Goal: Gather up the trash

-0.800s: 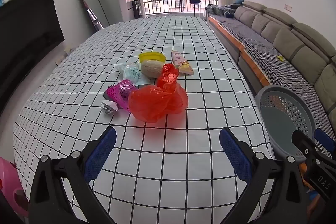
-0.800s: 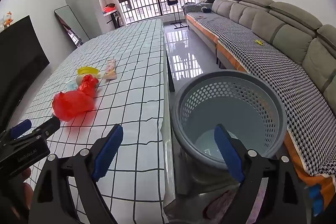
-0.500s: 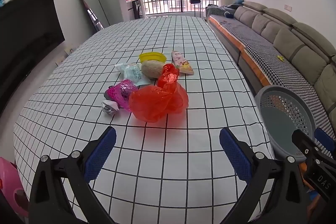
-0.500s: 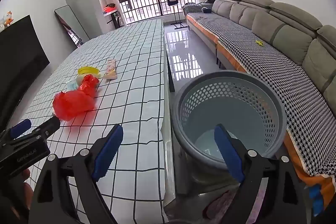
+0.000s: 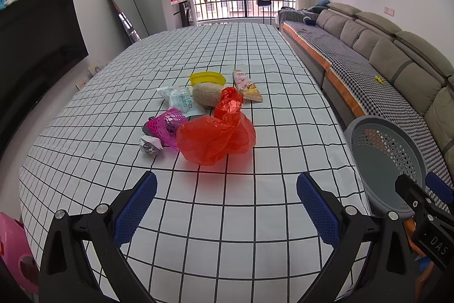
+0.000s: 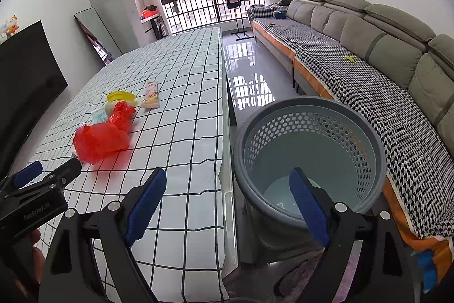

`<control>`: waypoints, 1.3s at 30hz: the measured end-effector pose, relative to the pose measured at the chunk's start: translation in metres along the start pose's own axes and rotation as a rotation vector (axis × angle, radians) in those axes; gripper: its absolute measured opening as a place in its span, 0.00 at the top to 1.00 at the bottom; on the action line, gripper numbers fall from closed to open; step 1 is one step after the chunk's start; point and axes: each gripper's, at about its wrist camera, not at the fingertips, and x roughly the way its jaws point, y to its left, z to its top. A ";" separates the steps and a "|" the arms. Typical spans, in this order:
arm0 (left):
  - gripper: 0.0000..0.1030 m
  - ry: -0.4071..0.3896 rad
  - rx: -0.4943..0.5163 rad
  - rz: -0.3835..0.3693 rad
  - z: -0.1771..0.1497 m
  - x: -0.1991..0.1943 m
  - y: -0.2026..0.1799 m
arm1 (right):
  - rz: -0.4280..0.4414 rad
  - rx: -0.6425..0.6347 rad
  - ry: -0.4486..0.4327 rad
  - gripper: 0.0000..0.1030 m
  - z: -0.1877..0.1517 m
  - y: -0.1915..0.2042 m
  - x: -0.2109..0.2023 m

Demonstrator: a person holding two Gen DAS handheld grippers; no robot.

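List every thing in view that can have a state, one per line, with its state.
left gripper: open, empty
right gripper: open, empty
grey basket: upright, empty, beside the table
red plastic bag: crumpled, on the table
pink net: crumpled, against the red bag
snack wrapper: lying flat
yellow bowl: upright

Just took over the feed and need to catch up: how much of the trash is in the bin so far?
Nothing looks done: the grey basket beside the table shows no trash inside. Nothing is in hand: the left gripper and right gripper are both open with nothing between the fingers. Left: the whole pile on the checked tablecloth, including the red plastic bag, pink net, crumpled paper and snack wrapper.
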 end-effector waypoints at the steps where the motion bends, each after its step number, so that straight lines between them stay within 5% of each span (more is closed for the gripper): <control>1: 0.06 0.000 -0.001 0.000 0.000 0.000 0.000 | 0.000 0.000 0.000 0.18 0.000 0.000 0.000; 39: 0.06 -0.010 0.013 -0.012 -0.009 -0.010 -0.006 | -0.046 -0.029 -0.026 0.18 -0.006 0.005 -0.012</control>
